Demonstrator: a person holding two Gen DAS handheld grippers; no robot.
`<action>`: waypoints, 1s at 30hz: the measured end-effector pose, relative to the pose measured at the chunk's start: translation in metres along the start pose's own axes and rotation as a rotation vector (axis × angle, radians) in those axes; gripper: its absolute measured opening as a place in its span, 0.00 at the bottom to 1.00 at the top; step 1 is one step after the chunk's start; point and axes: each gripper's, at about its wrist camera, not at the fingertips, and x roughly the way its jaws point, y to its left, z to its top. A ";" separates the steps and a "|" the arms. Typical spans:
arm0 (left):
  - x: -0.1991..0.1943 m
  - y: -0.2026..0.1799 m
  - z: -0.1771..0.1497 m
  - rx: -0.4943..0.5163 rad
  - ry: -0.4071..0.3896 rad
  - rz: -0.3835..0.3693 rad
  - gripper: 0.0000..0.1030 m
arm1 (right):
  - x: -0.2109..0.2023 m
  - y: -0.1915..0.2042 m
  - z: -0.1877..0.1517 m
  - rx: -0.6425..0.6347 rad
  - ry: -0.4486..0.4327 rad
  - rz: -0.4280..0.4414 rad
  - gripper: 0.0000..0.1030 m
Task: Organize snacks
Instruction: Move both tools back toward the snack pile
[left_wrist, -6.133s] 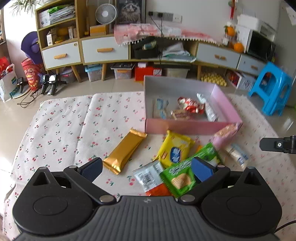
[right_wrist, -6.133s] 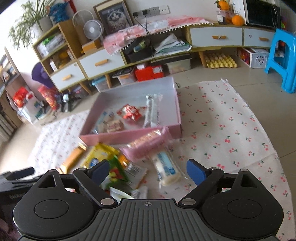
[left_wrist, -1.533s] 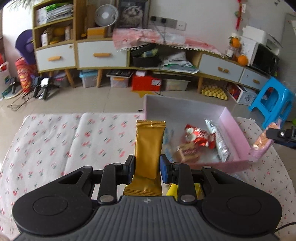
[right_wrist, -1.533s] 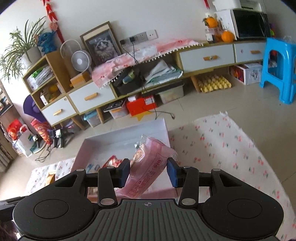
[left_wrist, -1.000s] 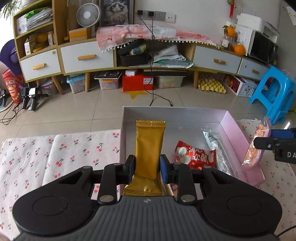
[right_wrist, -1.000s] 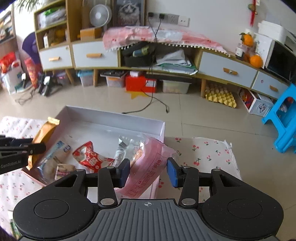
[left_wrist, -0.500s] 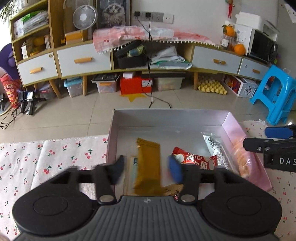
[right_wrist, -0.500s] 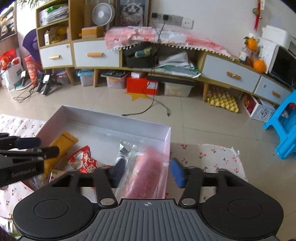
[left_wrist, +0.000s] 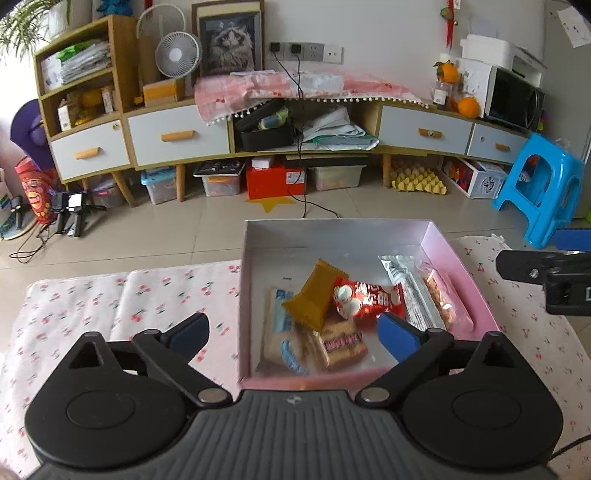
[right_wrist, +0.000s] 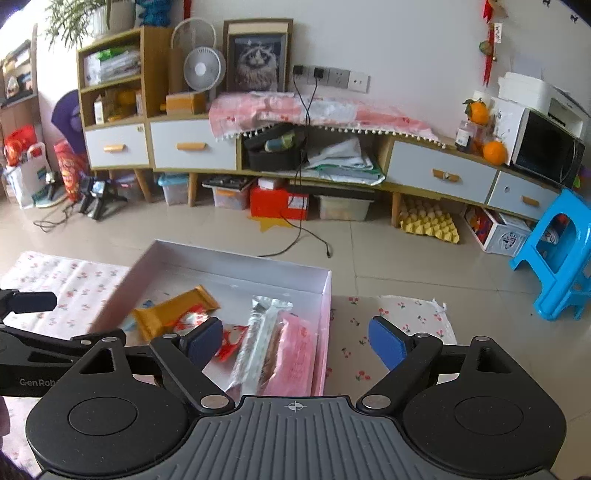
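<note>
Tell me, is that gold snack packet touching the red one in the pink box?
Touching. The left wrist view shows the gold packet lying tilted with its edge overlapping the red packet inside the pink box.

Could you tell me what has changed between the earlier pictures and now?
Both grippers have just been opening and now hold nothing. The left gripper dropped the gold bar into the pink box; the right gripper dropped the pink pack by the box's right wall. Both came off the cloth. The red pack and silver pack stayed.
</note>
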 end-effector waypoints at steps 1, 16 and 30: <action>-0.004 0.000 -0.001 0.001 0.000 0.002 0.98 | -0.007 0.002 -0.002 -0.003 -0.003 -0.001 0.90; -0.047 -0.002 -0.039 0.056 0.037 0.018 0.99 | -0.060 0.022 -0.055 -0.059 0.086 -0.006 0.93; -0.019 -0.019 -0.080 0.341 0.075 -0.077 0.95 | -0.023 0.012 -0.107 -0.089 0.232 -0.031 0.93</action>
